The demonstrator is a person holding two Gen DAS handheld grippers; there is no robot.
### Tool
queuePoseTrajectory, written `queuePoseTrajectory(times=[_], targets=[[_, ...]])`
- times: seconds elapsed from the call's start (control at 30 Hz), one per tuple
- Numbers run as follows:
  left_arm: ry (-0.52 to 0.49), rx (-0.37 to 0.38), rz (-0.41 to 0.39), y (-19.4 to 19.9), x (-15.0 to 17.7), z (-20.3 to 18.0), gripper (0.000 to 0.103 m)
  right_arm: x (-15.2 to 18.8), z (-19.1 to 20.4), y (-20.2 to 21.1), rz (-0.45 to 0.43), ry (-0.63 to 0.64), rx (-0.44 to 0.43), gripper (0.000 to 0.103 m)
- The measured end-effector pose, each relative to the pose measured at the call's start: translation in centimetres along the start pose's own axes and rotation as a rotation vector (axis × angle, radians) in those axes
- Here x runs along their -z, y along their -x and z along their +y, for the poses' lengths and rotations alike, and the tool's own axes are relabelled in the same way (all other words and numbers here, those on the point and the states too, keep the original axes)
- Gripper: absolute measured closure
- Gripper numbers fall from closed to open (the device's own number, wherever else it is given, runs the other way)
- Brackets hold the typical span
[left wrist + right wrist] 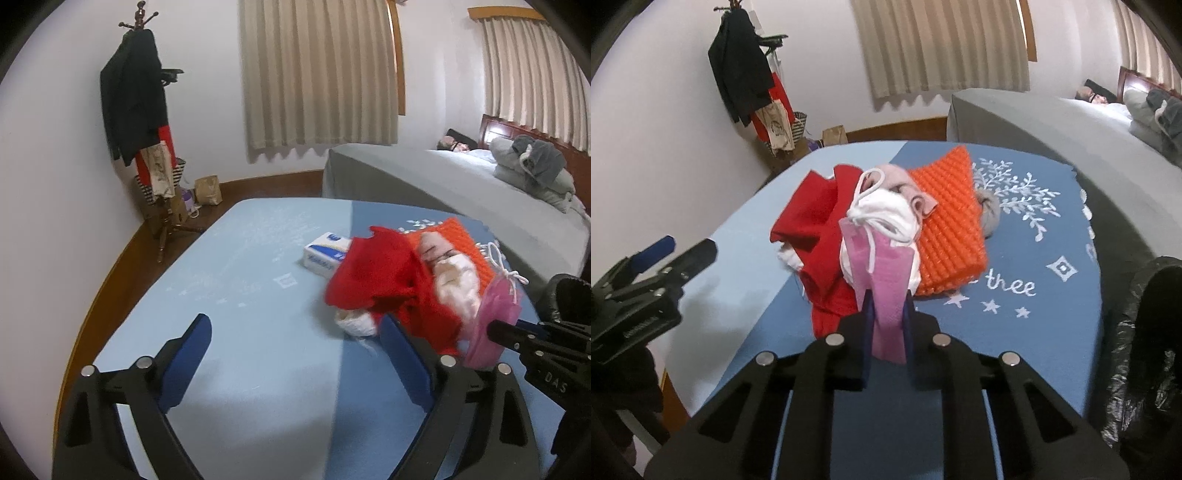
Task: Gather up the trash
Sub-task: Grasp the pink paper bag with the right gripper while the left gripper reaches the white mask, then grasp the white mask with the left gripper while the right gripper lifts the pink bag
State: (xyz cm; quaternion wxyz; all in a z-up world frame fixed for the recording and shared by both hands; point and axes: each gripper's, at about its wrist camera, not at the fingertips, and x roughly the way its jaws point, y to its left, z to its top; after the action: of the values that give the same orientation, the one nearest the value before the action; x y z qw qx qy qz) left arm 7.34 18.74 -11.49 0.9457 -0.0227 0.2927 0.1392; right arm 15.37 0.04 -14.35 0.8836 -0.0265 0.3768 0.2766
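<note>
On the blue-covered bench (1052,332), collection has barely begun; right tongs (886,314) clamp the pink face mask (882,266); left tongs (295,332) released, empty; black plastic bag (1137,350) waits nearby.

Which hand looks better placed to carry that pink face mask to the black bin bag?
The right: its tongs already pinch the pink face mask, and the black bin bag sits at its side. The left tongs gape empty.
</note>
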Motion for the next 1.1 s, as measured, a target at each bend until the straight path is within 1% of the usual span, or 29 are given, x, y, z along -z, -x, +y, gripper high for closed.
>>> queuePoseTrajectory(times=[0.17,0.27,0.33,0.43,0.47,0.6,0.67,0.8,0.87,0.93,0.97,1.03,1.1], targets=[[-0.011,0.066,-0.005,-0.2,-0.3,-2.4,0.018,0.0,-1.5,1.8,-0.021,-0.027,0.022,0.089],[-0.018,0.105,-0.012,-0.2,-0.6,-4.0,0.022,0.2,-3.1,2.9,-0.032,-0.052,0.053,0.089],[-0.034,0.139,-0.022,-0.3,-0.9,-5.3,0.028,0.3,-4.2,3.5,-0.041,-0.07,0.075,0.089],[-0.06,0.181,-0.038,-0.4,-1.4,-7.3,0.033,0.4,-6.0,4.1,-0.049,-0.096,0.108,0.089],[-0.069,0.193,-0.043,-0.5,-1.6,-8.0,0.034,0.4,-6.5,4.3,-0.05,-0.105,0.117,0.089],[-0.093,0.221,-0.047,-1.5,-2.2,-9.9,0.043,0.6,-8.1,4.6,-0.054,-0.126,0.14,0.089],[-0.107,0.226,-0.042,-2.2,-2.2,-10.9,0.047,0.7,-8.7,4.9,-0.053,-0.133,0.148,0.089],[-0.141,0.212,-0.024,-3.8,-2.0,-12.4,0.055,0.6,-9.5,5.2,-0.049,-0.141,0.156,0.089],[-0.147,0.21,-0.004,-4.7,-1.8,-12.8,0.061,0.7,-9.9,5.3,-0.044,-0.147,0.159,0.089],[-0.167,0.203,0.013,-5.2,-1.4,-13.2,0.07,0.7,-10.1,5.3,-0.038,-0.157,0.161,0.089],[-0.177,0.193,0.02,-5.5,-1.4,-13.4,0.071,0.7,-10.3,5.3,-0.035,-0.162,0.162,0.089],[-0.189,0.173,0.027,-5.7,-1.1,-13.5,0.081,0.8,-10.4,5.3,-0.031,-0.167,0.162,0.089],[-0.186,0.168,0.026,-5.7,-0.9,-13.5,0.085,0.8,-10.5,5.4,-0.028,-0.169,0.16,0.089]])
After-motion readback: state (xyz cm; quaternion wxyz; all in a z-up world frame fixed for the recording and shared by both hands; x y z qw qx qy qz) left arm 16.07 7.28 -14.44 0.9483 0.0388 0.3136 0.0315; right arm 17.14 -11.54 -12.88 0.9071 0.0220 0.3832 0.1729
